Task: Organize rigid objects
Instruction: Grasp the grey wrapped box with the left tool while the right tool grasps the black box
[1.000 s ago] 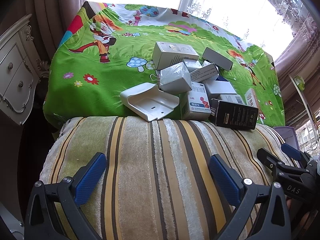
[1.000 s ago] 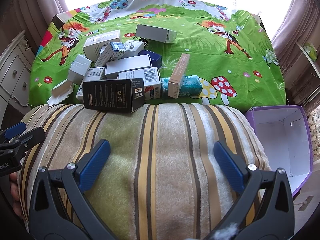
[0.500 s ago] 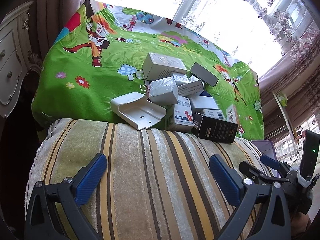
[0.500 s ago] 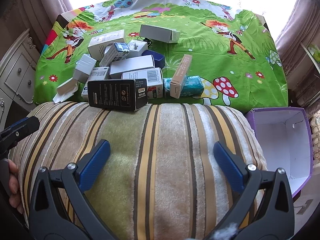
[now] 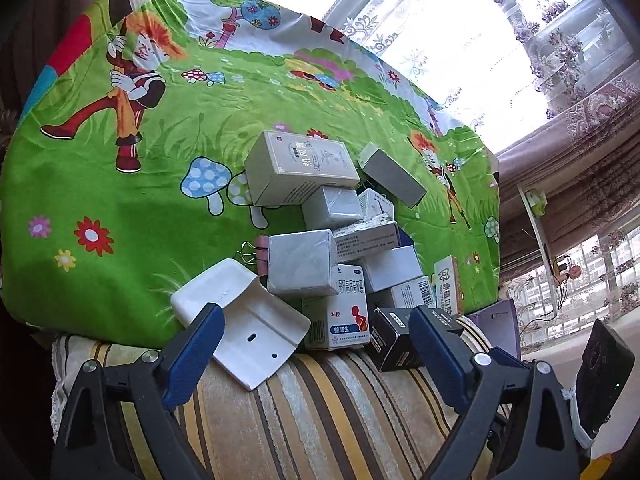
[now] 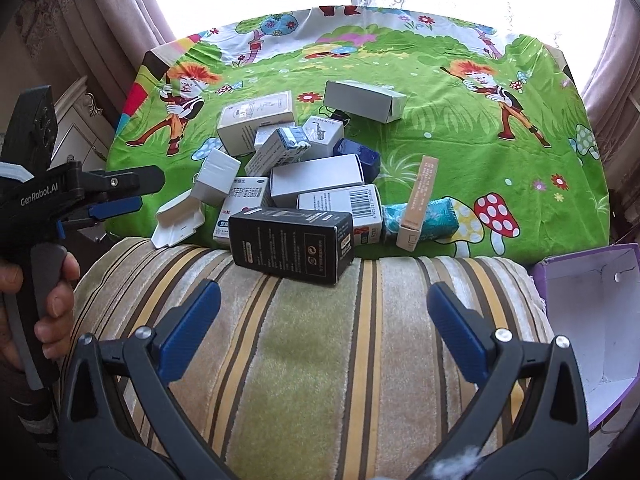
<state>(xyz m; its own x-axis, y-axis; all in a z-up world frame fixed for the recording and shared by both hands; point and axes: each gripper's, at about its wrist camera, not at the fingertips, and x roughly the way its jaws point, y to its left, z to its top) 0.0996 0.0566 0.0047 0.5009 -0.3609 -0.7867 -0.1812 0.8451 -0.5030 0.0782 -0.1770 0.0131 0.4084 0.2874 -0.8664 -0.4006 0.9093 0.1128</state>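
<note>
Left gripper (image 5: 316,346): jaws spread wide, nothing between them; it sits low centre in the left wrist view, its blue pads framing the near edge of the pile. In the right wrist view it shows at far left, held by a hand (image 6: 48,292).
Right gripper (image 6: 324,320): jaws wide apart and holding nothing, at the bottom of the right wrist view over the striped cushion (image 6: 320,344).
Pile of boxes (image 6: 296,168): heaped together centre frame on the green cartoon cloth (image 6: 460,120), several leaning on one another.
Black box (image 6: 292,244): lying flat at the front of the pile, half on the cushion, just above the right gripper's opening.
White plastic holder (image 5: 240,322): lower centre of the left wrist view, overhanging the cushion edge; the left pad seems to overlap it, though contact is hard to judge.
Grey box (image 6: 364,100): apart from the heap, upper centre.
Tan box (image 6: 416,204): tilted against a teal packet (image 6: 440,216), right of the pile.
Purple box (image 6: 592,312): open, white inside, at the right edge.
</note>
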